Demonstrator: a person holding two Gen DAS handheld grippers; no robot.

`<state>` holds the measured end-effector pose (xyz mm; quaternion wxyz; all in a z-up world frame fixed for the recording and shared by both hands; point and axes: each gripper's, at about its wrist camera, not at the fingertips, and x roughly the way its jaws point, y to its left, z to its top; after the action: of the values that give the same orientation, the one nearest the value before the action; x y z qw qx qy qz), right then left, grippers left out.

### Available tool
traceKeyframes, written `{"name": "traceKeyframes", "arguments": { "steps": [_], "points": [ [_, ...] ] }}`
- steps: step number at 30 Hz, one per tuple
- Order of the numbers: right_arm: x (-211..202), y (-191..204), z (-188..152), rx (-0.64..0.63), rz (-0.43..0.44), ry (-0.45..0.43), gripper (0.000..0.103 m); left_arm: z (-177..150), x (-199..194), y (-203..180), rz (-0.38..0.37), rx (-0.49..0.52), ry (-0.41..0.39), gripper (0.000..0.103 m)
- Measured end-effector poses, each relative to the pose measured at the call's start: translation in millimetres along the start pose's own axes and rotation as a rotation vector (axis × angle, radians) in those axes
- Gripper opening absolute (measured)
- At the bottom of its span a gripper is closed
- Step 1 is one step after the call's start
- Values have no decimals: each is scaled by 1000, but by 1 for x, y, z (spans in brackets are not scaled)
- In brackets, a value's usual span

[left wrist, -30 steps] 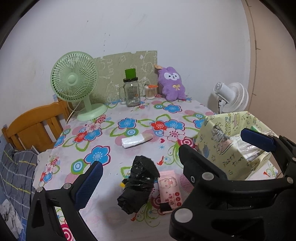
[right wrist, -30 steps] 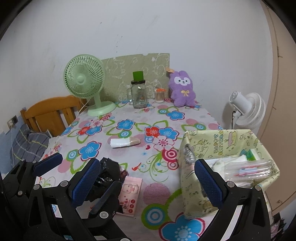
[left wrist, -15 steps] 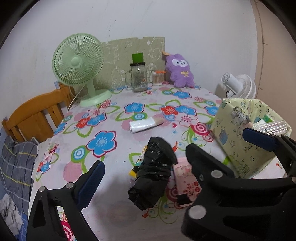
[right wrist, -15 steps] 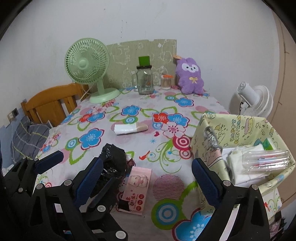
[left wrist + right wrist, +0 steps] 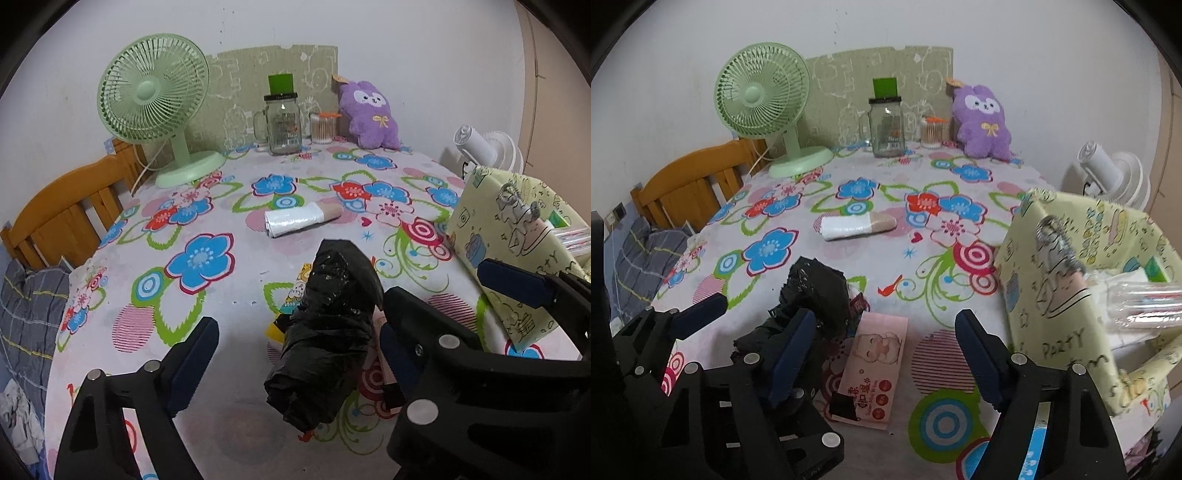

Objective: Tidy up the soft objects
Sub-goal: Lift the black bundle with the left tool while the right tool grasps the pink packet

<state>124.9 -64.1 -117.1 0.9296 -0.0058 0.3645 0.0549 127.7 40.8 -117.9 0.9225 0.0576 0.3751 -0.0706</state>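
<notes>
Evidently both grippers have sunk toward the tabletop (image 5: 229,288), jaws just narrowing but gripping nothing: the left gripper (image 5: 299,354) straddles the black bag (image 5: 328,332), the right gripper (image 5: 882,354) the wipes pack (image 5: 875,369), so pickup for the box (image 5: 1052,295) looks imminent.

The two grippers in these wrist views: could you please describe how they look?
Both match. The left gripper and right gripper have matte black, angular plastic frames with triangular cut-outs and round silver rivets. Each finger carries a long, flat, dark blue pad. No cables, markings or sleeves show.
</notes>
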Motion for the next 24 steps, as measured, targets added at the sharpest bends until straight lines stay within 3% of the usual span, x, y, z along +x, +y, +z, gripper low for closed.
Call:
{"name": "traceKeyframes", "arguments": {
  "steps": [5, 8, 12, 24],
  "points": [
    [12, -2, -2, 11, -7, 28, 81, -1, 11, -2, -16, 1, 24, 80],
    [18, -4, -3, 17, -12, 45, 81, -2, 20, -2, -58, -4, 60, 66],
    [25, -6, -5, 24, -11, 69, 81, -3, 23, -2, -37, -4, 61, 56],
    [33, -1, -8, 23, 2, 98, 81, -13, 14, 17, 16, -42, 68, 54]
  ]
}}
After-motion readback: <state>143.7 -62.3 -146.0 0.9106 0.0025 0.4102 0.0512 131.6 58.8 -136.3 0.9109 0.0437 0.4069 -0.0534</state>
